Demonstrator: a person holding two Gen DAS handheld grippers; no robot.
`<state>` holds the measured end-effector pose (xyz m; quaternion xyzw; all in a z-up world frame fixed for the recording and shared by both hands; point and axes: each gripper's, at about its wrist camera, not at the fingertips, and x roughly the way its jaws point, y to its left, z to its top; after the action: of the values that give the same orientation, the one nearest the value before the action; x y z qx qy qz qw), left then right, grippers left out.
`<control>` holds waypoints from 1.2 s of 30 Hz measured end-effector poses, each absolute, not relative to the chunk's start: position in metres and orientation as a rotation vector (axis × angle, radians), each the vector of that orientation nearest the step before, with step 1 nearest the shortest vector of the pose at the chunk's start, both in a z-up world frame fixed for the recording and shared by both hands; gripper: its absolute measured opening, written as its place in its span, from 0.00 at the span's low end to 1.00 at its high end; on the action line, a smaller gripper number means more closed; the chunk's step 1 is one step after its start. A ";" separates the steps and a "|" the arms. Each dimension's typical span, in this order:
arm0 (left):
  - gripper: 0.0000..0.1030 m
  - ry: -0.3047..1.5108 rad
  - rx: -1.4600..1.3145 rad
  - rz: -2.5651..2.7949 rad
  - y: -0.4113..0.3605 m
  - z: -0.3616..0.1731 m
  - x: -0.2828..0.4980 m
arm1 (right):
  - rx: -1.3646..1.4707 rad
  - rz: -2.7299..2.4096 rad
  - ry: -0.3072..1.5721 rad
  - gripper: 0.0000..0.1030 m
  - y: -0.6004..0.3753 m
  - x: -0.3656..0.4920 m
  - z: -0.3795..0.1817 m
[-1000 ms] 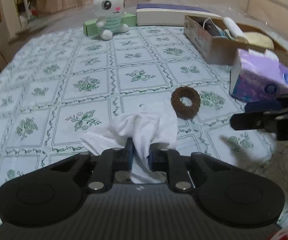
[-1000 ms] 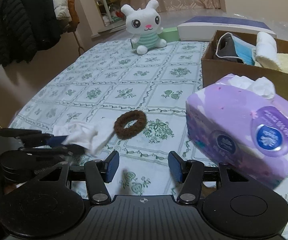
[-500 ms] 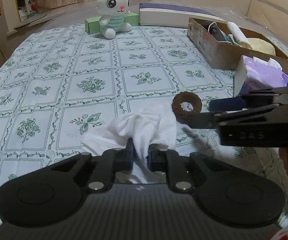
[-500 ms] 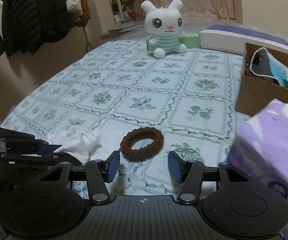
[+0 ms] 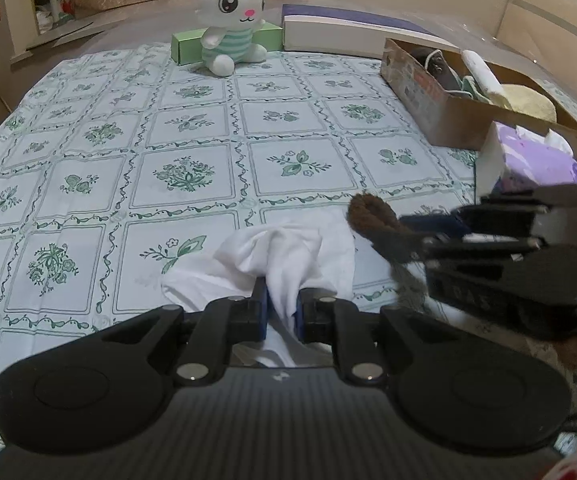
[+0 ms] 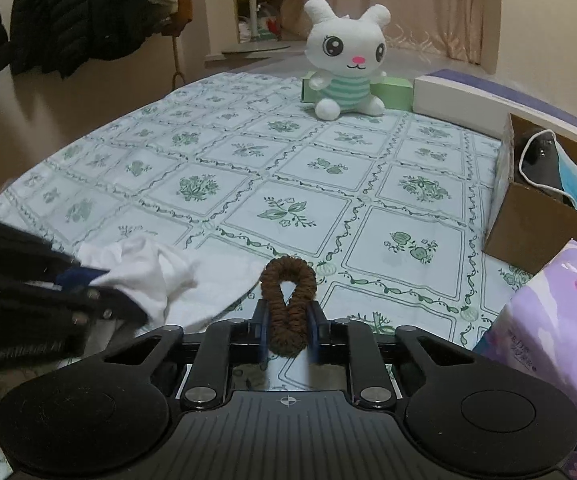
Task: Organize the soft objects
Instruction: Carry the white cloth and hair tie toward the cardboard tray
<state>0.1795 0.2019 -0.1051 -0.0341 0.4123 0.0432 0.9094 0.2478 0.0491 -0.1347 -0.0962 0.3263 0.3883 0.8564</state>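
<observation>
Soft, dim indoor light with a warm cast falls evenly; no lamp shows. Shadows on the tablecloth (image 5: 192,176) are faint and soft-edged. Both views bulge like a fisheye, with the pattern curving toward the rims and dark corners. At the right of the left view, the other gripper (image 5: 404,236) is smeared by motion blur. The centre is fairly sharp, though grainy.

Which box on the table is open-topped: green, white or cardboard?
The cardboard box: open top, soft items inside. The green box and white box are closed.
</observation>
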 end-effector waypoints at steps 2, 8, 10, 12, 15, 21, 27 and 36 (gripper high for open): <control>0.13 0.852 -0.084 0.097 0.203 -0.105 0.181 | -0.209 0.818 0.688 0.17 0.048 0.246 -0.135; 0.12 0.861 -0.091 0.124 0.203 -0.101 0.183 | -0.213 0.822 0.714 0.16 0.041 0.243 -0.132; 0.12 0.861 -0.082 0.130 0.200 -0.097 0.180 | -0.197 0.822 0.725 0.16 0.034 0.240 -0.129; 0.12 0.857 -0.081 0.129 0.196 -0.092 0.177 | -0.169 0.827 0.728 0.16 0.026 0.237 -0.124; 0.12 0.842 -0.079 0.123 0.189 -0.081 0.169 | -0.130 0.833 0.721 0.16 0.011 0.229 -0.112; 0.12 0.803 -0.077 0.098 0.170 -0.055 0.154 | -0.038 0.835 0.694 0.16 -0.034 0.210 -0.082; 0.12 0.751 -0.051 0.046 0.141 -0.026 0.147 | 0.002 0.791 0.664 0.16 -0.090 0.187 -0.058; 0.12 0.682 -0.004 -0.064 0.087 0.007 0.157 | 0.075 0.645 0.637 0.16 -0.184 0.167 -0.037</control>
<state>0.1570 0.0871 0.0066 -0.0018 0.3343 -0.0315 0.9419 0.1672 -0.1839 -0.0367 0.0363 0.3076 0.3113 0.8984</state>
